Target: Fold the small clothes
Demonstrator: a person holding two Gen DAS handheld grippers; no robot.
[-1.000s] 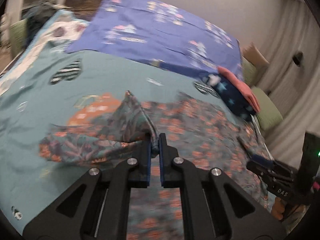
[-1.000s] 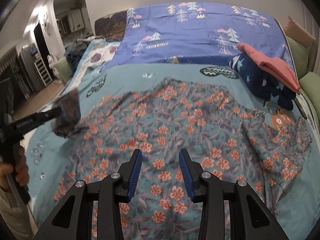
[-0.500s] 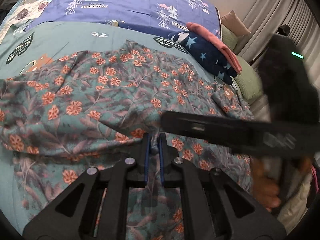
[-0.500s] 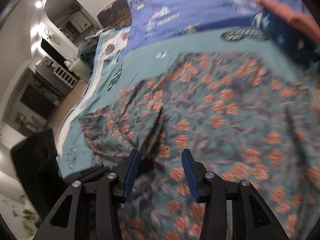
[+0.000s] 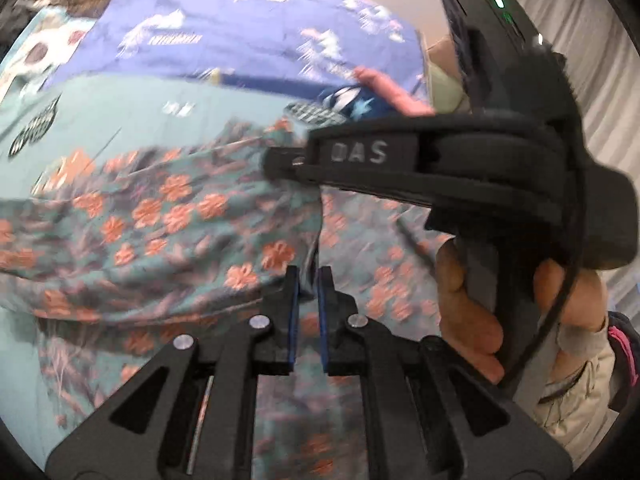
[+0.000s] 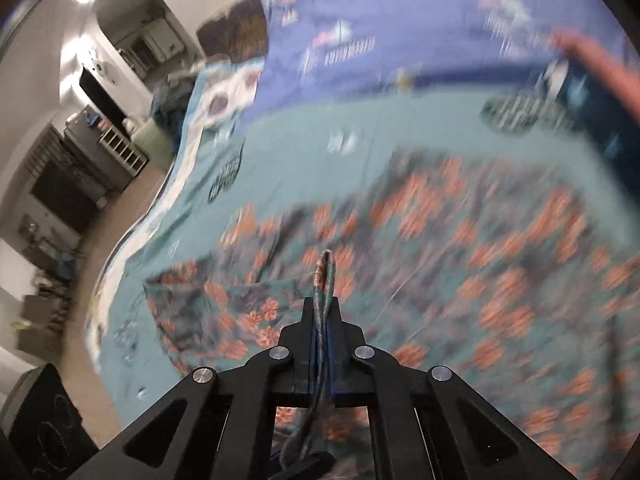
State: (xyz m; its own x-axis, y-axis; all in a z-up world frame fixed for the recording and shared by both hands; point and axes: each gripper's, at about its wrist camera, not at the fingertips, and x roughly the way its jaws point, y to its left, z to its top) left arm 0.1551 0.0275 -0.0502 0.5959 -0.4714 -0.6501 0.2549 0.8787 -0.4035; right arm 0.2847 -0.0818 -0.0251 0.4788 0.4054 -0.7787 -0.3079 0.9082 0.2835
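Observation:
A teal garment (image 5: 160, 220) printed with orange flowers lies spread on the bed, with one part folded over itself. My left gripper (image 5: 306, 284) is low over it and its jaws are opening. The edge of the fold still runs between the pads without being pinched. My right gripper (image 6: 322, 312) is shut on a raised fold of the same garment (image 6: 480, 260). In the left wrist view the right gripper (image 5: 276, 162) reaches across from the right, held by a hand (image 5: 468, 312).
The bed has a teal sheet (image 5: 140, 108) and a blue tree-print quilt (image 5: 248, 32) at the back. A folded navy and pink pile (image 5: 360, 104) lies at the back right. The bed's left edge (image 6: 132, 240) drops to the floor, with furniture (image 6: 72, 184) beyond.
My right gripper, open over the garment before, has closed on a fold of it. It has swung across in front of the left one. The left jaws have parted slightly.

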